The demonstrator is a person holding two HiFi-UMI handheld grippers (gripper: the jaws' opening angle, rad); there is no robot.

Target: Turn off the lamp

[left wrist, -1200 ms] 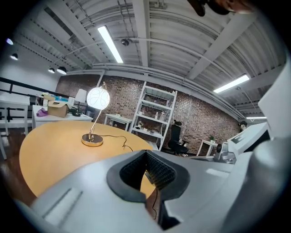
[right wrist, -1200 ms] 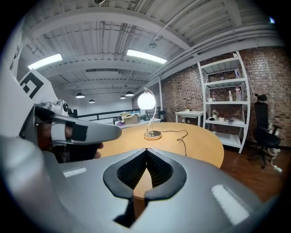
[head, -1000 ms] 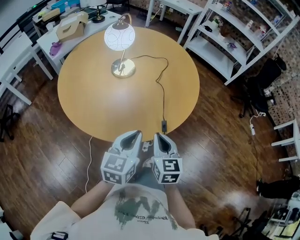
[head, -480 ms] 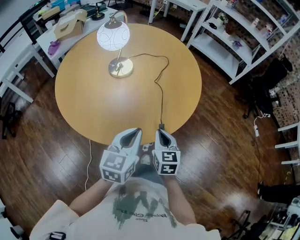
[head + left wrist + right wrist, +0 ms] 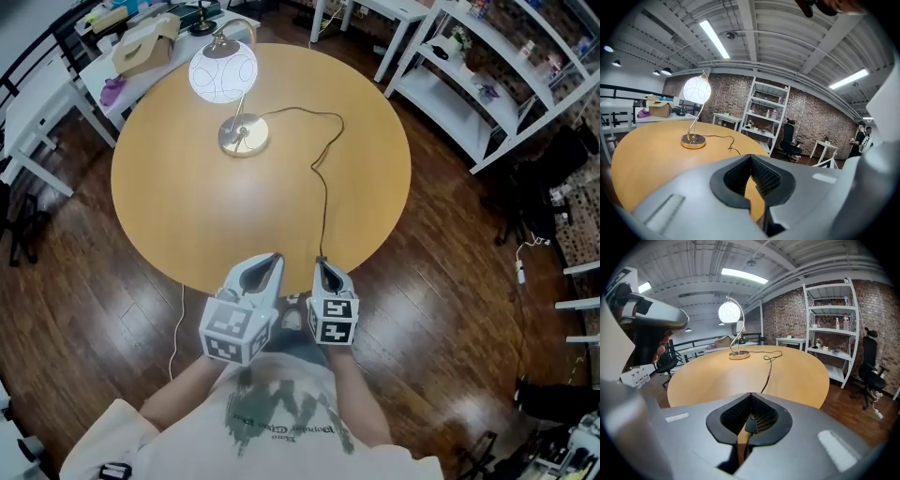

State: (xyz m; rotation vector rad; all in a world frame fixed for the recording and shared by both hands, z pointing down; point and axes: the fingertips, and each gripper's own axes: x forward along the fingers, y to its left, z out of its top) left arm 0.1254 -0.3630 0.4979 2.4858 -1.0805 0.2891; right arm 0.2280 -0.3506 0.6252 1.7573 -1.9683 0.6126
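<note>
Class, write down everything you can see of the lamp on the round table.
The lamp is lit: its white globe shade glows and is marked with thin curved lines. A slim, brass-coloured arched stem carries the shade above a round, shiny metal base, which stands flat on the far-left part of the wooden table. A thin dark cord leaves the base, loops across the tabletop and runs to the near edge, where it passes out of sight at the right gripper.

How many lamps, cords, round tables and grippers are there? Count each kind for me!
Lamp: 1
Cord: 1
Round table: 1
Grippers: 2, the left gripper and the right gripper
Total: 5
</note>
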